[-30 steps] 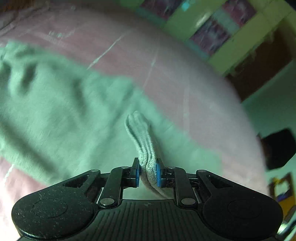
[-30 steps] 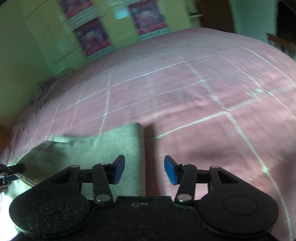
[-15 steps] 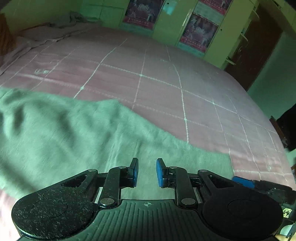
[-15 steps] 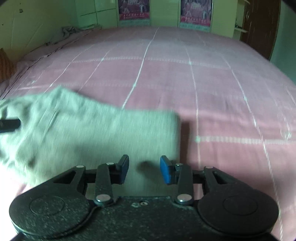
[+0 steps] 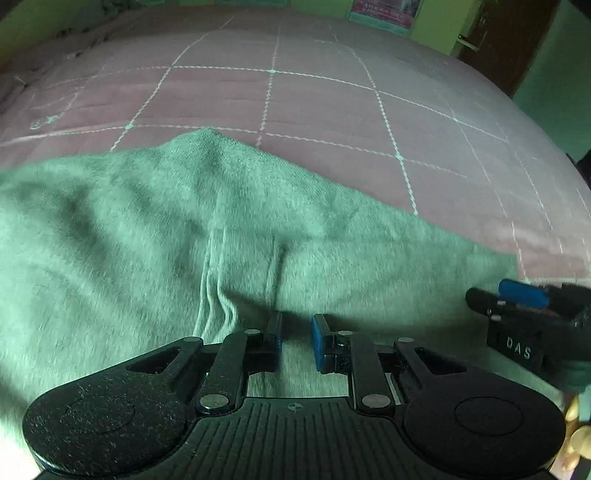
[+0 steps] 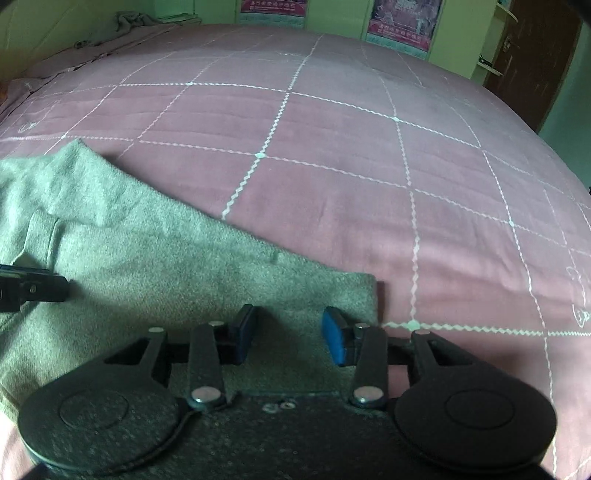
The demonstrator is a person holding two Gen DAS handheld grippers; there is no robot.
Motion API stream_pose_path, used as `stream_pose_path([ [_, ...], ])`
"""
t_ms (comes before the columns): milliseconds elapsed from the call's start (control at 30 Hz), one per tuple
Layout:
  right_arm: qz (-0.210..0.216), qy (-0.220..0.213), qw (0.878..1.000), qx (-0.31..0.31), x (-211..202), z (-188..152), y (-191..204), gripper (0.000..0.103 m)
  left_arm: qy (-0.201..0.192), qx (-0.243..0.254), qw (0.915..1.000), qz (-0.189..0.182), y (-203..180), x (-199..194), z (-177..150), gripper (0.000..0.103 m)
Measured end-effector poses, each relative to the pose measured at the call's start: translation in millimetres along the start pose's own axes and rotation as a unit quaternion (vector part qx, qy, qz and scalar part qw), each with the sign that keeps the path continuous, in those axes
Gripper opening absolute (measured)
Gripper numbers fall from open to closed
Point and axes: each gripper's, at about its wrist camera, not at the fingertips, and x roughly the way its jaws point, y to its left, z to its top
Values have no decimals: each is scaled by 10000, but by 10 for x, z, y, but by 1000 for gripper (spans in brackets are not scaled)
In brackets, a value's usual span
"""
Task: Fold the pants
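Grey-green pants (image 5: 155,236) lie flat on a pink quilted bed (image 5: 332,110), with a raised peak at their far edge and a seam fold near my left gripper. My left gripper (image 5: 296,343) is open and empty, just above the fabric. The right gripper's tip shows at the right edge of the left wrist view (image 5: 517,295). In the right wrist view the pants (image 6: 166,266) end in a straight hem at the right. My right gripper (image 6: 290,334) is open and empty over that hem end. The left gripper's tip shows at the left edge (image 6: 33,288).
The pink bed (image 6: 369,147) with white stitched grid lines stretches far and right. Green cupboards with posters (image 6: 402,14) stand behind it. A dark door (image 6: 532,55) is at the far right. A crumpled cloth (image 6: 129,20) lies at the far left.
My left gripper let go of the pants fold it held one second ago and opened. Both grippers have since lowered toward the pants, which now lie flat.
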Motion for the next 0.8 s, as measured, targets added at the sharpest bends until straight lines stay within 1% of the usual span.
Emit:
stream_pose_path([
  [67,-69,18,10000,-57,-53,-21,40,42,-65,50,10000,22,-30,-92,-155,19],
  [167,-115,-23,9998,-168,-191,-134,113,42,-156,349,9993,17,-48,-251,-420,19],
  [267,-65,-79,9996,-276,-314,-257,155,41,-173,257,9994,-136,25,-398,-574,19],
  [433,-53,-176,9990,-414,-531,-496,198,41,-158,-27,9994,-296,122,-481,-668,19],
  [567,-35,-211,9992,-329,-617,-588,194,41,-246,122,9993,-257,99,-447,-755,19],
  [633,-19,-221,9994,-281,-615,-602,186,41,-214,58,9995,-237,92,-434,-729,19],
  [733,-51,-116,9998,-148,-581,-545,180,41,-175,-73,9994,-287,118,-479,-679,19],
  [800,-58,-78,9998,-184,-600,-528,190,41,-220,10,9993,-306,113,-541,-647,19],
])
